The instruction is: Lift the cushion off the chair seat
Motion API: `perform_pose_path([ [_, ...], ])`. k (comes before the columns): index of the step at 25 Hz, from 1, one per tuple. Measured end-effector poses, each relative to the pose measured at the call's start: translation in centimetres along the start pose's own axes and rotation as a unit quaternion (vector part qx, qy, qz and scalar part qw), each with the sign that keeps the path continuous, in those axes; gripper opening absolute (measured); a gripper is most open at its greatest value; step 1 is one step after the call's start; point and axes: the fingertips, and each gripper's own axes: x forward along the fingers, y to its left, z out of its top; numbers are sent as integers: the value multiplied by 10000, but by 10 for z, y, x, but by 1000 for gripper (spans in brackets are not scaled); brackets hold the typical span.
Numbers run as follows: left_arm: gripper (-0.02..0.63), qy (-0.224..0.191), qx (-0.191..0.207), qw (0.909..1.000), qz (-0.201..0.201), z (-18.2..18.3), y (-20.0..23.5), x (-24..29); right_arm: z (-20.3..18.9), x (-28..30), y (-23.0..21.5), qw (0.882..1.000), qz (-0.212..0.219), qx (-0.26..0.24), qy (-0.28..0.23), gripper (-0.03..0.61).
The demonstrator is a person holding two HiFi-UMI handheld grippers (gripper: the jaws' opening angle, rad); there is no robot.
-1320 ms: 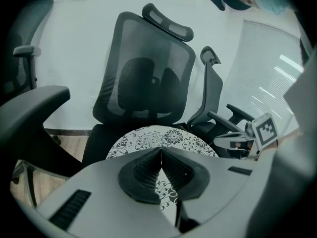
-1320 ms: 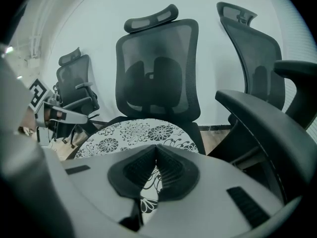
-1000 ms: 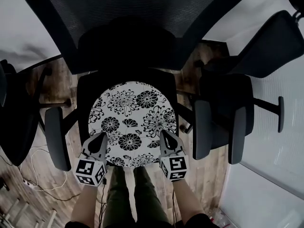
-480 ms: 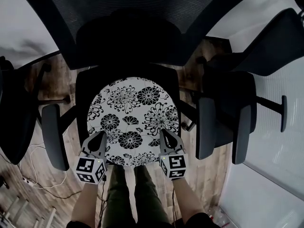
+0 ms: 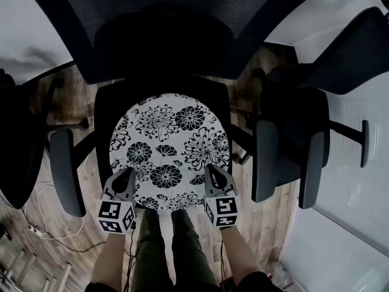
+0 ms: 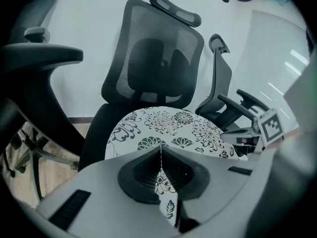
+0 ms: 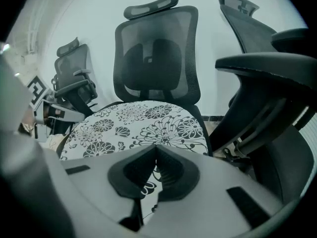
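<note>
A round cushion [image 5: 169, 151] with a black-and-white flower print lies on the black office chair's seat [image 5: 103, 120]. My left gripper [image 5: 127, 178] is at its near left edge and my right gripper [image 5: 213, 172] at its near right edge. In the left gripper view the jaws [image 6: 160, 155] are shut, with a fold of the printed cushion [image 6: 168, 128] pinched between the pads. The right gripper view shows the same: that gripper [image 7: 156, 155] is shut on the cushion's [image 7: 143, 125] rim. The underside of the cushion is hidden.
The chair's mesh backrest [image 5: 170, 17] rises behind the cushion, with armrests at the left [image 5: 64, 172] and right [image 5: 265, 160]. More black chairs stand close at the right [image 5: 304, 139] and left [image 5: 18, 151]. Cables [image 5: 36, 230] lie on the wooden floor. The person's legs [image 5: 170, 248] are at the seat's front.
Both grippers have sunk a little, still shut on the cushion's near edge. The cushion has settled slightly lower towards the seat.
</note>
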Motion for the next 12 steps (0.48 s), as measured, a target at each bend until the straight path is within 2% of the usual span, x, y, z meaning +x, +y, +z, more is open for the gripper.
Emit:
perform_pose_path([
  [12,12,132,-87,9999,37,-6,3,10,-7,6,-3,9999,-76,63,90,18],
])
